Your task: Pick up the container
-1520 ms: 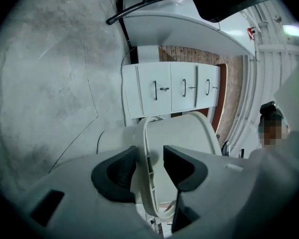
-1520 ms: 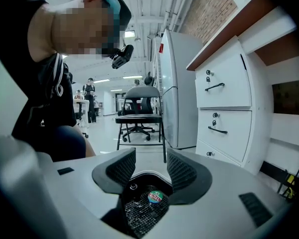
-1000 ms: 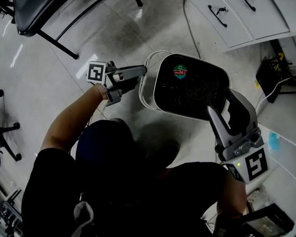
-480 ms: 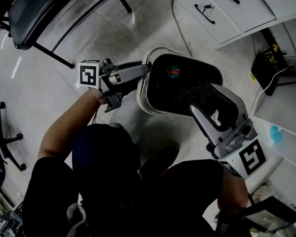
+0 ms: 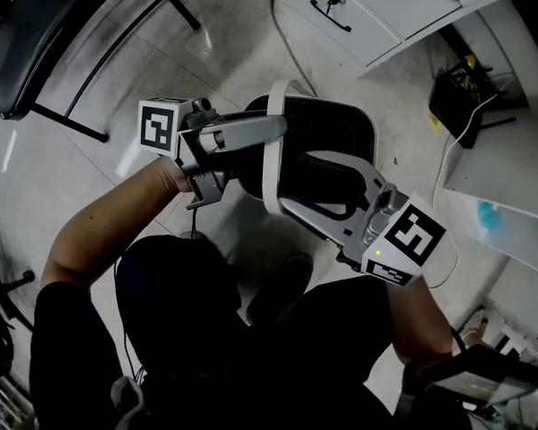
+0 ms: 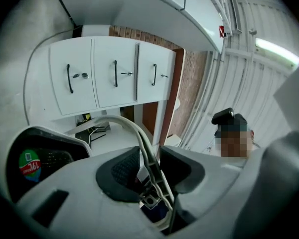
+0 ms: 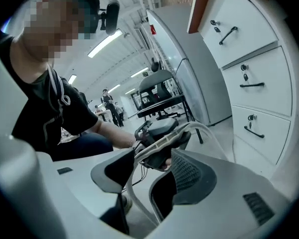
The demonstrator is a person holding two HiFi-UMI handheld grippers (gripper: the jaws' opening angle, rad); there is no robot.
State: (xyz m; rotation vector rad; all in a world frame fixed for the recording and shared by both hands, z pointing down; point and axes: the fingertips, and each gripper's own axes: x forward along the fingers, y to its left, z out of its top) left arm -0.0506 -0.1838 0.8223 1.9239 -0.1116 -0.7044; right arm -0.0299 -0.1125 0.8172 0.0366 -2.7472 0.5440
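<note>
The container (image 5: 334, 125), a white bin with a dark inside, hangs tipped on its side over the floor, its white rim (image 5: 273, 155) standing upright. My left gripper (image 5: 275, 137) is shut on that rim (image 6: 138, 136); its jaws have just been closing, and the rim runs between the pads (image 6: 124, 171). My right gripper (image 5: 296, 184) straddles the bin's wall, one finger inside and one outside. Its jaws have just been opening. In the right gripper view the thin rim (image 7: 162, 139) crosses the wide gap between the pads (image 7: 189, 176), with space beside it.
A white cabinet with drawers (image 5: 359, 7) stands at the top right, and a cable (image 5: 291, 56) runs down from it. A black chair (image 5: 36, 34) is at the top left. A dark bag with wires (image 5: 462, 101) lies at the right.
The bin has come up off the floor and tipped from opening-up to lying on its side. My left gripper rose with the rim. My right gripper swung left around the bin's wall.
</note>
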